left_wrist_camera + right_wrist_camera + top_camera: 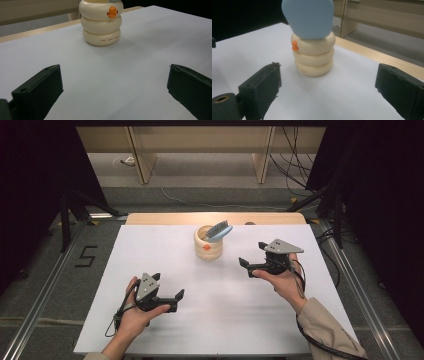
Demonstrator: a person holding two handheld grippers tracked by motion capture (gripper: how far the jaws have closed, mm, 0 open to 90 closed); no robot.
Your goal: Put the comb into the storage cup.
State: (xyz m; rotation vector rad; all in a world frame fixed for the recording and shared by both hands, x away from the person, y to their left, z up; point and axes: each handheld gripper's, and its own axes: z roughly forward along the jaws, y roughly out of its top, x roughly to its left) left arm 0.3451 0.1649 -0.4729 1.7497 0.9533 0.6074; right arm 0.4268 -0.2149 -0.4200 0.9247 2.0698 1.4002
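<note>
**Both grippers open and empty; brush seated in ringed cup**

High view: The cream ringed cup [209, 245] stood upright near the far edge of the white table [150, 255], with the blue brush [219, 230] leaning in it, head up and tilted to the right. The left gripper [172, 301] was held near the table's near-left area, jaws apart and empty, well apart from the cup. The right gripper [249, 266] was held to the right of the cup, jaws apart and empty, aimed toward it but not touching.

Left gripper view: Both black jaws stood wide apart with bare table between them. The cup [101, 22] stood ahead, its orange duck mark [112, 11] facing the camera.

Right gripper view: The jaws stood wide apart, nothing between them. The cup [314, 56] stood near ahead, the brush head [308, 17] rising above its rim.
</note>
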